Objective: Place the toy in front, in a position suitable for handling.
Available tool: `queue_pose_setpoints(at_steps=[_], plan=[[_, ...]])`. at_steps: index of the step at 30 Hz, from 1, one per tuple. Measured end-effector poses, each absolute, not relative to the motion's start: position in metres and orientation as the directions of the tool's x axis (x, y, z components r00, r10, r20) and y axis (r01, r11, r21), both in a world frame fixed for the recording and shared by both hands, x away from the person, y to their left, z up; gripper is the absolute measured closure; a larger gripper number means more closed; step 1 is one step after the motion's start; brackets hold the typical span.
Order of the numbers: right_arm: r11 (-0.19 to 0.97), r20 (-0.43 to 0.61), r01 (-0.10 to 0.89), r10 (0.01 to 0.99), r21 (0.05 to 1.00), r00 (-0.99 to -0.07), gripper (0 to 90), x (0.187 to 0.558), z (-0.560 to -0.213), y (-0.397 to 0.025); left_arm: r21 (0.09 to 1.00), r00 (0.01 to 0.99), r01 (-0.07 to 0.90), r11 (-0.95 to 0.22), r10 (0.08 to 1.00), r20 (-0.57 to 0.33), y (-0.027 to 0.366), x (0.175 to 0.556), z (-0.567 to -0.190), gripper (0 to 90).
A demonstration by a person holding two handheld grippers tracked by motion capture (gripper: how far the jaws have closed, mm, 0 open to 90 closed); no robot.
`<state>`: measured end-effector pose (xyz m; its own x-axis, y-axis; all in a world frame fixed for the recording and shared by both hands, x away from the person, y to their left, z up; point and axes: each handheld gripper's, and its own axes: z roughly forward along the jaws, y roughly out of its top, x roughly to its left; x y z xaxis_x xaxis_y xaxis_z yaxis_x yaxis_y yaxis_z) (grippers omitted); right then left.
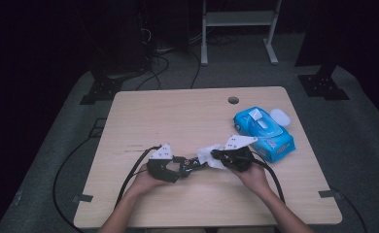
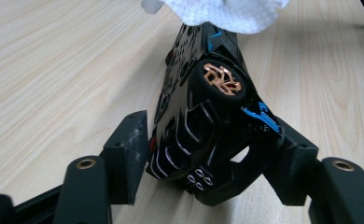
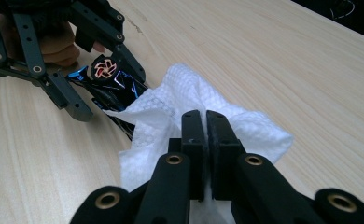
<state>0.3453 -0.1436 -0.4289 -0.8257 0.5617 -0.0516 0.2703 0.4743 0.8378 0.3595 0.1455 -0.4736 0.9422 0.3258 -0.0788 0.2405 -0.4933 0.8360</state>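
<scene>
Toy car (image 2: 203, 116) | axis along L gripper (image 2: 208, 154), nose to wipe (image 3: 189, 116) | R gripper (image 3: 206, 154) pinching wipe

A light wooden table (image 1: 178, 116) stands on grey carpet (image 1: 362, 141); at twelve o'clock a white frame (image 1: 238, 19), perhaps shelving, fades into darkness.

Your forearms are bare, with no sleeves showing. Each hand carries a black two-jaw gripper: the left gripper (image 1: 183, 169) and right gripper (image 1: 215, 154). Both have angular linkage arms with brass-coloured pivot rivets, blocky matte jaw pads, a pale grey three-cornered top plate, and a trailing black cable.
</scene>
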Motion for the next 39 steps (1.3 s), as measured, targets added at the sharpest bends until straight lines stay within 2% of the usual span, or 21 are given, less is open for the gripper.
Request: queue_pose_setpoints(at_steps=[26,29,39], plan=[[0.473,-0.046,0.261,0.545,0.842,-0.837,86.4,0.329,-0.435,-0.145,0.834,0.950,0.194,-0.517,0.312,-0.028,0.143,0.355,-0.474,24.9],[0.474,-0.041,0.266,0.543,0.839,-0.839,86.4,0.327,-0.436,-0.144,0.817,0.950,0.179,-0.548,0.313,0.001,0.141,0.353,-0.476,21.2],[0.477,-0.034,0.275,0.544,0.835,-0.838,86.3,0.325,-0.446,-0.144,0.797,0.950,0.134,-0.589,0.306,0.067,0.137,0.351,-0.479,18.0]])
